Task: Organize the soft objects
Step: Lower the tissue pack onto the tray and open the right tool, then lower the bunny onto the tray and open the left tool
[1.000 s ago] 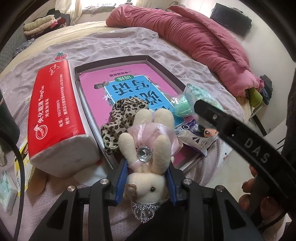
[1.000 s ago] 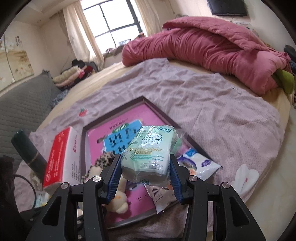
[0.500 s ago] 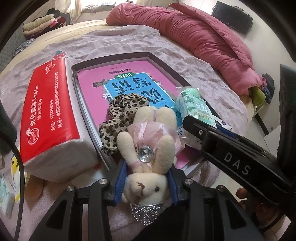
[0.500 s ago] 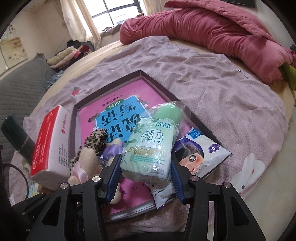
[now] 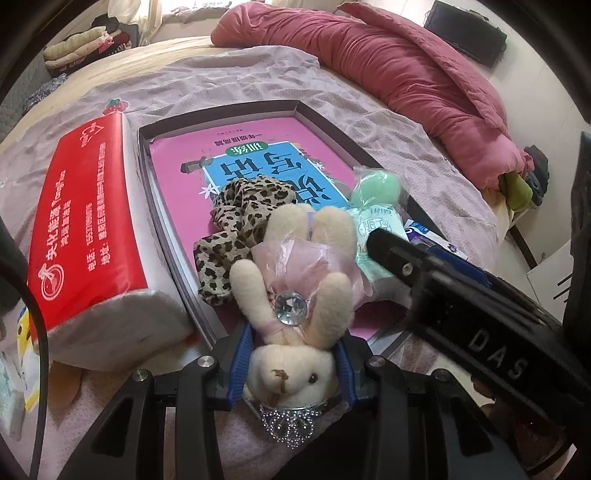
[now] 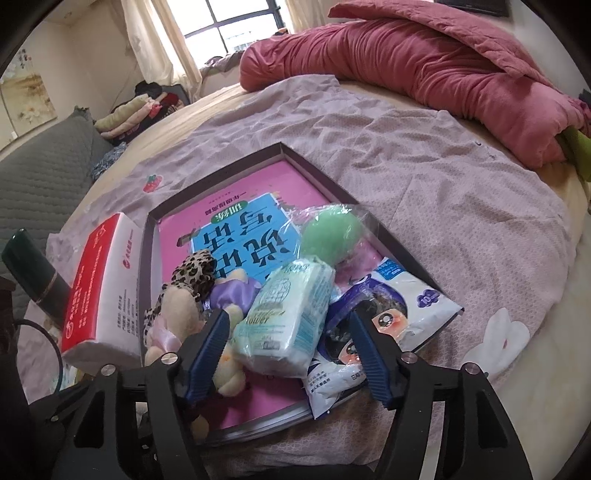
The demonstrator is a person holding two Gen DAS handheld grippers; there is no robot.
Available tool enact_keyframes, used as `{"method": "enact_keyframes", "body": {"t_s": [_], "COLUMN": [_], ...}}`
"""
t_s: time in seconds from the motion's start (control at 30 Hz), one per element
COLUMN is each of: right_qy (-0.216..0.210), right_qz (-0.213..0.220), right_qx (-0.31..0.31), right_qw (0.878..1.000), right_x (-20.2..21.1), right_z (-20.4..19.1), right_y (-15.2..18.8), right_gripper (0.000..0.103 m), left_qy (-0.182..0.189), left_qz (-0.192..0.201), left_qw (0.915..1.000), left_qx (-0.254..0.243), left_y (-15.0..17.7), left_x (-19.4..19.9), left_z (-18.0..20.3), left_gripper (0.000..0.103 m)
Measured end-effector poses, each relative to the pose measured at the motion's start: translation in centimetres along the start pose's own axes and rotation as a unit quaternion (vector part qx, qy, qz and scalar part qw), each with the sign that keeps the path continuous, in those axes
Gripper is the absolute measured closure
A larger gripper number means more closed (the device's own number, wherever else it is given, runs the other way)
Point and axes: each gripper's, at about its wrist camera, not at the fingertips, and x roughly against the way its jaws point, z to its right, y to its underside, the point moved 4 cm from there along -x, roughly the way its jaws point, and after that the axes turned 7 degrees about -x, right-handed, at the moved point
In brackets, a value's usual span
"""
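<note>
Right gripper (image 6: 286, 345) just opening off towel pack (image 6: 286, 317) in tray (image 6: 325, 173)'s near-right corner; left gripper (image 5: 290, 363) clamped on bunny (image 5: 295, 295), next in.

We see soft daylight from the window (image 6: 221, 27) at the back, which blows out white; shadows are faint. Both views are sharp in the centre w/ strong fisheye bending and black vignette at corners, and the near gripper frames sit dark.

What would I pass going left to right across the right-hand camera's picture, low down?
Red-and-white tissue pack → cream plush rabbit → pale green wrapped towel pack → white-and-purple cartoon pouch.
</note>
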Motion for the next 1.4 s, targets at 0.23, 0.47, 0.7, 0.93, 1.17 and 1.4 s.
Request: {"method": "enact_keyframes", "body": {"t_s": [0.23,0.47,0.7,0.93,1.17,1.4], "right_qy": [0.009,0.01,0.009,0.008,0.007,0.006], "right_qz": [0.062,0.08,0.081,0.08,0.079,0.08], "right_qx": [-0.064,-0.069,-0.066,-0.066,-0.066,-0.067], "right_qw": [0.996,0.994,0.995,0.995,0.995,0.994], "right_x": [2.0,2.5,2.6,2.6,2.6,2.6], "right_z": [2.4,2.7,2.5,2.5,2.5,2.4], "right_y": [-1.1,-1.6,-1.5,-1.5,-1.4,-1.4], "right_gripper": [0.03,0.03,0.03,0.03,0.03,0.03], "left_qy": [0.024,0.044,0.031,0.002,0.011,0.039], "left_qz": [-0.006,-0.006,0.006,0.018,0.017,0.022], "left_qw": [0.9996,0.9987,0.9995,0.9998,0.9998,0.9988], "left_qx": [0.015,0.027,0.009,0.001,-0.002,0.02], "left_y": [0.3,0.5,0.2,-1.7,-2.1,-1.3], "left_x": [0.0,0.2,1.1,1.0,0.5,1.2], "left_z": [-0.3,-0.3,0.0,-1.0,-0.8,-1.0], "left_gripper": [0.061,0.06,0.055,0.055,0.052,0.05]}}
